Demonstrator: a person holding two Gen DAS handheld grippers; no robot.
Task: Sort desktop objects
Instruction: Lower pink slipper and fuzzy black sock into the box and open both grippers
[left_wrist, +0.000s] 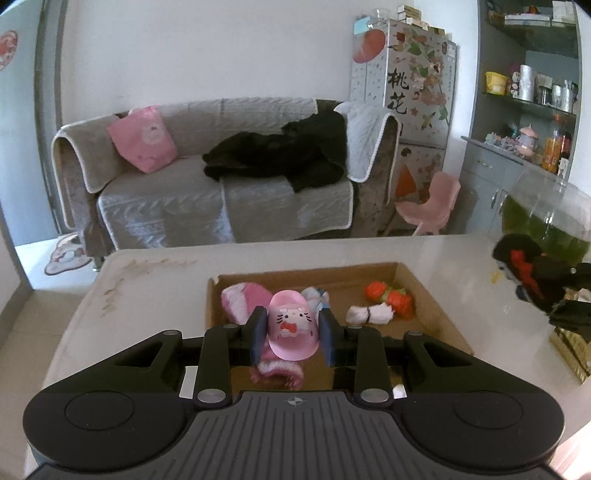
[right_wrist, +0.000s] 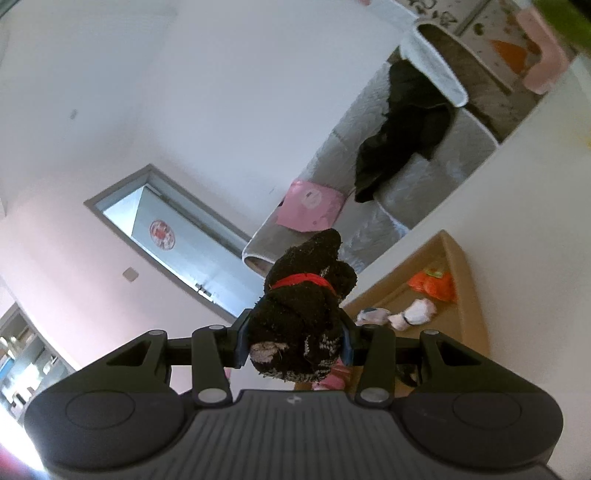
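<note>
My left gripper is shut on a small pink Hello Kitty slipper, held above the near end of an open cardboard box on the white table. In the box lie pink fluffy socks, a white rolled sock and red strawberry socks. My right gripper is shut on a black rolled sock with a red band, held in the air with the camera tilted. It also shows at the right edge of the left wrist view. The box shows in the right wrist view.
A glass bowl of green water stands at the table's right. A gold object lies at the right edge. Beyond the table are a grey sofa with a black coat, a pink chair and shelves.
</note>
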